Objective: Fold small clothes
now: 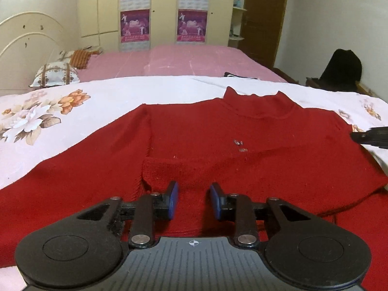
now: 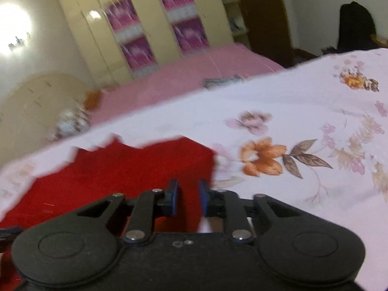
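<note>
A red knit sweater lies flat on a white floral sheet, its collar at the far side and one sleeve folded across the body. My left gripper is open and empty just above the sweater's near part. My right gripper is open and empty over the right edge of the sweater, and its view is blurred. The right gripper's tip also shows at the right edge of the left wrist view.
The floral sheet extends to the right. Behind it lies a pink bed with pillows and a small dark cloth. A wardrobe and a dark chair stand at the back.
</note>
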Demonstrator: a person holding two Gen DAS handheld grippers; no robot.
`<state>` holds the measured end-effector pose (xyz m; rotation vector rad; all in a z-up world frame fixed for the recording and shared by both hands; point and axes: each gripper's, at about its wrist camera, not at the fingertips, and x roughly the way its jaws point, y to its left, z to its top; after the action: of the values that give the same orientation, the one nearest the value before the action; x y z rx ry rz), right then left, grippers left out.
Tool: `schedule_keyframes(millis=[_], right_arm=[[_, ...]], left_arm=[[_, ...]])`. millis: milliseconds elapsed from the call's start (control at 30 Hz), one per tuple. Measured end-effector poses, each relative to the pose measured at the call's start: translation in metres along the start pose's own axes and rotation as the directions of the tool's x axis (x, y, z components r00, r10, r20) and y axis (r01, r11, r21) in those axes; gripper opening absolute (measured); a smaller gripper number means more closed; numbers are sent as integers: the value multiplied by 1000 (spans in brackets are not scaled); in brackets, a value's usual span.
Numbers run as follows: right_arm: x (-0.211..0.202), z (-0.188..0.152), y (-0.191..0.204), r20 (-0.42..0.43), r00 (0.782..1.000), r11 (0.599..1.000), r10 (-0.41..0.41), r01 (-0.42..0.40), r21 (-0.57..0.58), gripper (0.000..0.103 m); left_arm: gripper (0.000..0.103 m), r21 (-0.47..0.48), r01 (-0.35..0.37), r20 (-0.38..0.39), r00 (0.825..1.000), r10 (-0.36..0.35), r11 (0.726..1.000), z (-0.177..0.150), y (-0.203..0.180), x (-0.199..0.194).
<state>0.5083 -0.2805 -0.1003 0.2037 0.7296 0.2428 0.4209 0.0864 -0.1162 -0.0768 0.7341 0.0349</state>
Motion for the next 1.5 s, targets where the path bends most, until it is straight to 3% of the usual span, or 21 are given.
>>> schedule_keyframes(millis=[133,233,300,367,400,467,533,567,600,667,700,800,900,967,1033,1133,1167,1267,1367,1433,1500], right_arm=[[-10,9,-9,8,999,998,-47,47,34,16],[-54,-7,-2,48,998,1000,28,-28,2,16],[-76,-32,7,14,997,995,71,-70,-69,13],[-82,-65,12,-81,995,987,65,-76,-143,8],[-89,-78,14,-45,998,980,52,-60,-188,10],[-100,-76,18,-21,1000,984,18,-22,-174,12],[-115,-71,26,45,996,986,76,-69,-149,19],[-117,-72,33,63,994,981,88,-76,-178,19],[-110,-74,40,52,996,976,78,-66,-206,16],[-80,-84,44,-55,998,972,-13,0,-235,14],[-80,-81,48,-51,998,970,-33,20,-241,15],[-97,-74,58,-23,999,979,-24,19,-201,22],[-109,-72,67,0,1000,980,-9,9,-201,21],[-114,-74,69,-13,1000,981,-10,7,-196,22],[-116,-78,71,-24,1000,983,-6,1,-186,23],[-119,-81,77,-48,999,984,3,-11,-176,24],[-118,-83,79,-55,998,985,4,-14,-174,24],[-120,-89,91,-76,997,985,11,-24,-169,24],[-119,-92,107,-84,996,984,26,-41,-176,24],[-121,-92,117,-83,996,981,40,-55,-186,24],[-121,-90,125,-75,996,978,48,-62,-198,24]], left_arm=[[30,-8,23,0,1000,-23,1000,1,3,2],[30,-16,31,5,1000,-31,999,-1,4,4],[30,-27,41,8,999,-41,999,-2,6,4],[30,-25,48,6,999,-48,999,-1,8,5],[30,-24,42,0,999,-42,999,0,7,3],[30,-28,32,22,999,-32,999,2,3,-8],[30,-28,49,38,998,-48,998,-1,0,-13],[30,-14,33,-5,999,-33,999,-5,-3,-7],[32,-1,21,-12,1000,-21,1000,-10,-4,-3],[33,1,16,-4,1000,-16,1000,-11,-4,-5],[35,-9,14,-12,1000,-14,1000,-9,-3,-9],[92,-77,-22,56,998,26,997,-15,16,-37],[93,-191,-44,88,994,62,981,-33,55,-68],[93,-335,-70,81,991,103,939,-53,97,-88],[83,-489,-88,79,986,144,868,-75,140,-107],[81,-725,-83,92,972,215,684,-118,204,-138],[81,-768,-75,104,965,240,636,-129,217,-147],[80,-854,-29,139,950,281,519,-152,248,-160],[72,-916,43,184,929,322,398,-167,273,-159],[72,-930,90,215,920,328,356,-172,282,-154],[72,-931,102,224,917,330,350,-168,289,-148]])
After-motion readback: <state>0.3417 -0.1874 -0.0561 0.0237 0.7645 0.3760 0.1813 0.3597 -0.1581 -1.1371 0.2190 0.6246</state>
